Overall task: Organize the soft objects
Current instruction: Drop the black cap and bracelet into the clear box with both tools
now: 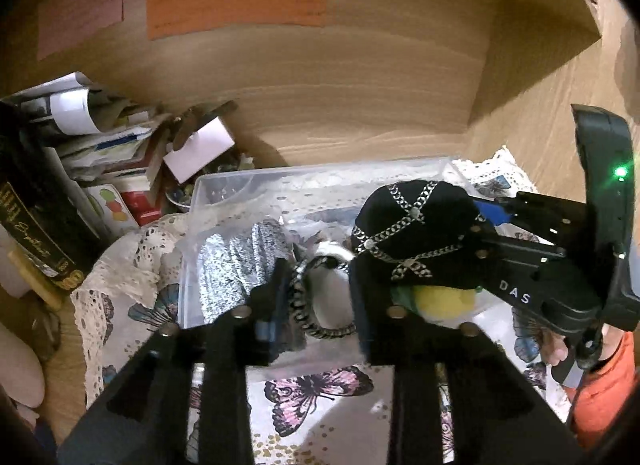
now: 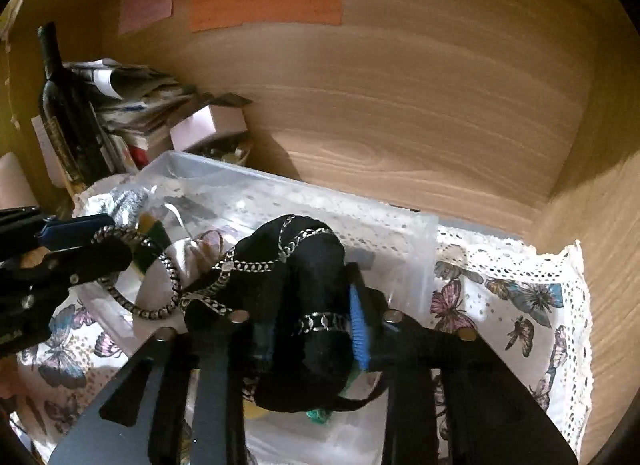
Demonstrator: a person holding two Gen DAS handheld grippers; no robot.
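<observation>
**Mia:** Two grippers are over the clear plastic box (image 2: 404,241). What is each one doing?

**Ben:** The right gripper (image 2: 308,329) is squeezed tight on a black cap with silver chains (image 2: 296,265). The cap bulges out between the blue pads (image 2: 358,329). It hangs over the box, above a yellow soft toy (image 1: 442,299).

**Mia:** And the left gripper (image 1: 320,297)?

**Ben:** Its fingers are partly apart. A black-and-white braided band (image 1: 316,305) sits right in the gap. From the right camera a finger seems to poke through the loop. I can't tell if it is pinching the band or just hooking it.

**Mia:** How will the cap feel?

**Ben:** Soft and light, I think. It squishes and folds, so it won't break. The chains may be slippery, so it is better to hold the cloth, not the metal. They could also snag on the band beside them.

**Mia:** What else is in the box?

**Ben:** A gray knitted thing (image 1: 236,265), at the left side. The box stands on a butterfly cloth with lace edges (image 2: 520,305), inside a wooden shelf.

**Mia:** And the band?

**Ben:** Bendy and thin. Best to grab it across the braid.
</observation>
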